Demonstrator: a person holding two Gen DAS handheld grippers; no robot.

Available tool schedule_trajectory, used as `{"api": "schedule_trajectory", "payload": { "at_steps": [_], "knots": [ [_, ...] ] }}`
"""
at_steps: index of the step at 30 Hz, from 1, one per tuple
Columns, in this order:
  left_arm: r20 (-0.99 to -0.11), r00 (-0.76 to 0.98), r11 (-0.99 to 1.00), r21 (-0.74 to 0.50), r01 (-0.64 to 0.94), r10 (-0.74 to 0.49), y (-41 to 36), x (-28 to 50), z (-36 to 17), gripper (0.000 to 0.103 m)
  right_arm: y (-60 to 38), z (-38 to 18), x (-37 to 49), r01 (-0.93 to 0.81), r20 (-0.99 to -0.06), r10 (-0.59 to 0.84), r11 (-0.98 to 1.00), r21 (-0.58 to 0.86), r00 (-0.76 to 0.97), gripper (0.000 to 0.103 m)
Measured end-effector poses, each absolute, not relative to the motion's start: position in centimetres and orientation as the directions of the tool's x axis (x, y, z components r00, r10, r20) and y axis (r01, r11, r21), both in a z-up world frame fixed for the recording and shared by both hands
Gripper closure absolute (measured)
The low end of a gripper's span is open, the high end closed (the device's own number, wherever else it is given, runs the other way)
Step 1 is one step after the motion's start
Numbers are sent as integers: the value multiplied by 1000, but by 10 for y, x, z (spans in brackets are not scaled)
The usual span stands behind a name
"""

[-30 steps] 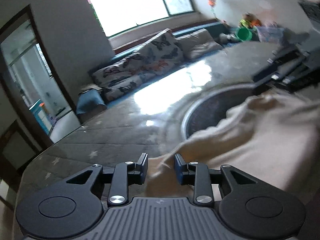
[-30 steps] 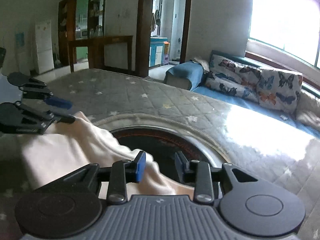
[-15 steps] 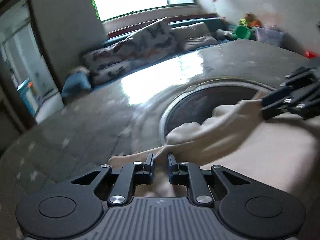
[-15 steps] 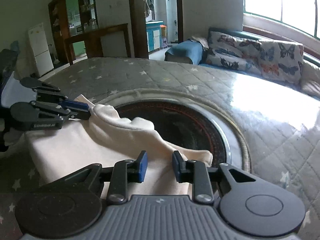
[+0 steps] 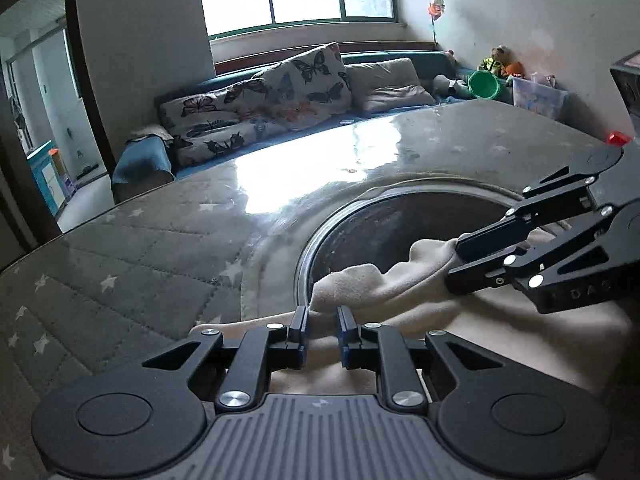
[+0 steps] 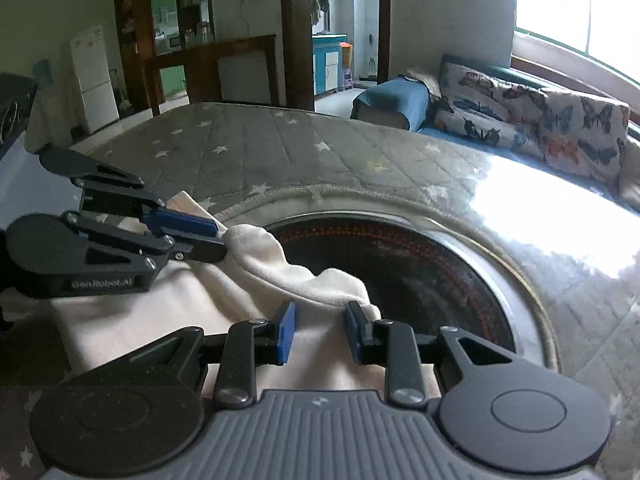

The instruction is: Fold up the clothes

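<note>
Cream fleece garment (image 5: 420, 280) on quilted table (image 5: 160, 248): left gripper (image 5: 322, 326) and right gripper (image 6: 320, 320) each clench its raised far edge.

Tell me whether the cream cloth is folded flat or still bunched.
Bunched. The cloth has a raised, rumpled edge strung between the left claw and right claw; only its near part lies flat on the table.
</note>
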State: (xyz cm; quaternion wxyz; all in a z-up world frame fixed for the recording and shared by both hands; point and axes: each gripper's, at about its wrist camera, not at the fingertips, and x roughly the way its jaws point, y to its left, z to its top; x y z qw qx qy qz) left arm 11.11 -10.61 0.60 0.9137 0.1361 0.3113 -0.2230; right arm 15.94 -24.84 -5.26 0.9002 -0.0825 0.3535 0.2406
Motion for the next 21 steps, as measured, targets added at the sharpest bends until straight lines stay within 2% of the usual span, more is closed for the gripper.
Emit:
{"api": "schedule_trajectory", "payload": {
  "at_steps": [3, 13, 21],
  "knots": [
    [-607, 723, 868, 108, 485, -329, -100, 99, 15, 85, -246, -44, 147, -502, -648, 383, 865, 1, 658, 71],
    [-565, 728, 833, 122, 539, -388, -103, 24, 21, 84, -231, -42, 91, -588, -588, 494, 808, 39, 640, 68],
    [-565, 740, 844, 135, 519, -365, -106, 16, 3, 84, -230, -59, 89, -558, -615, 480, 826, 78, 625, 66]
  ]
}}
